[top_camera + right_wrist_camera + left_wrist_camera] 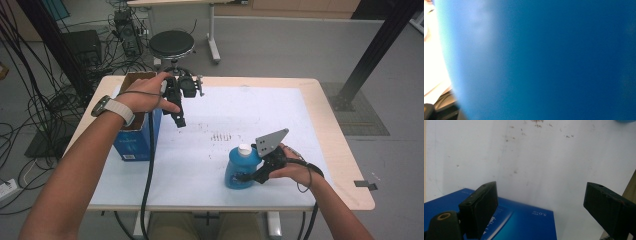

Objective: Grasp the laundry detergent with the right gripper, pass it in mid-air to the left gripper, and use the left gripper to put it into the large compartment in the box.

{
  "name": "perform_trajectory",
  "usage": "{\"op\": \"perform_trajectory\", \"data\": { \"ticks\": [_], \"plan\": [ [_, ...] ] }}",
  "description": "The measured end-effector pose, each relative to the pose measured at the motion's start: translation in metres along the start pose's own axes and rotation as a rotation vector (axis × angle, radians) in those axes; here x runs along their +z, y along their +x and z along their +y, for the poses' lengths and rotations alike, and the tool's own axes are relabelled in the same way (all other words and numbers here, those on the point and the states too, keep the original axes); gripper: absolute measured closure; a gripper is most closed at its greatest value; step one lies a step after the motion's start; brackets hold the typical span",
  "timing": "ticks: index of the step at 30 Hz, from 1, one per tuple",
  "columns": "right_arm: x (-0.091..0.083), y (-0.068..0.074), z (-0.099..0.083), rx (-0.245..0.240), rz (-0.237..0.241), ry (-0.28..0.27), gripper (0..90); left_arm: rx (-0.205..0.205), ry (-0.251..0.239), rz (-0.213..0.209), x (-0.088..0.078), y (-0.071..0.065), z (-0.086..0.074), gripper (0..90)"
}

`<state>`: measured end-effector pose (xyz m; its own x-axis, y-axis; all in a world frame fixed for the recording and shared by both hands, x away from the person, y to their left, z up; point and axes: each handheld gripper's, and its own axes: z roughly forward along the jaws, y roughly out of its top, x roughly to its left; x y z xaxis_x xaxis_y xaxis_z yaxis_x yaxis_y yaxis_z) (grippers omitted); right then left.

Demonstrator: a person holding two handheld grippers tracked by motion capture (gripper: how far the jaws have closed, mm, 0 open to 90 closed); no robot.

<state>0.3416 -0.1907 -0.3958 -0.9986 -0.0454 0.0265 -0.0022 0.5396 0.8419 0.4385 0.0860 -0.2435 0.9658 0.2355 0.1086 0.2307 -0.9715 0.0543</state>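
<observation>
A blue bottle (240, 167) with a white cap (244, 149) stands upright near the table's front edge. My right gripper (251, 176) has its black jaws around the bottle's body from the right, pressing on it. The right gripper view is so close that the bottle (549, 60) is a blue blur. My left gripper (178, 118) hangs open and empty, pointing down beside an open blue cardboard box (132, 142) at the table's left. In the left gripper view its wide-apart jaws (541, 205) hover over the box's corner (524, 222) and the white sheet.
A white sheet (225, 115) with dark scuff marks covers most of the wooden table. A black round stool (171, 44) stands behind the far edge. Cables and equipment lie on the floor at the left. A black frame post (370, 55) rises at the right.
</observation>
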Motion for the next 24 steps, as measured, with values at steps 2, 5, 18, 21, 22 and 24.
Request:
{"op": "perform_trajectory", "data": {
  "ticks": [2,5,18,21,22,24],
  "plan": [
    [0.0002,0.0000,0.0000,-0.001,0.000,-0.001,37.0,0.000,-0.001,0.000,0.0003,0.0000,-0.0002,12.8],
    [0.0006,-0.0002,-0.0001,-0.002,0.001,-0.004,37.5,0.000,0.000,0.000,0.0003,0.0000,-0.0003,12.8],
    [0.0007,-0.0001,-0.0027,-0.011,0.016,-0.027,42.3,-0.002,0.001,0.002,0.0005,0.0002,-0.0003,12.8],
    [0.0008,0.0001,-0.0030,-0.014,0.014,-0.030,42.4,-0.004,-0.003,0.002,0.0012,-0.0001,0.0001,12.8],
    [0.0008,0.0001,-0.0032,-0.014,0.015,-0.031,42.4,-0.003,-0.003,0.001,0.0013,-0.0004,0.0005,12.8],
    [0.0008,0.0001,-0.0031,-0.015,0.014,-0.031,42.4,-0.002,-0.001,0.001,0.0014,-0.0006,0.0010,12.8]
  ]
}}
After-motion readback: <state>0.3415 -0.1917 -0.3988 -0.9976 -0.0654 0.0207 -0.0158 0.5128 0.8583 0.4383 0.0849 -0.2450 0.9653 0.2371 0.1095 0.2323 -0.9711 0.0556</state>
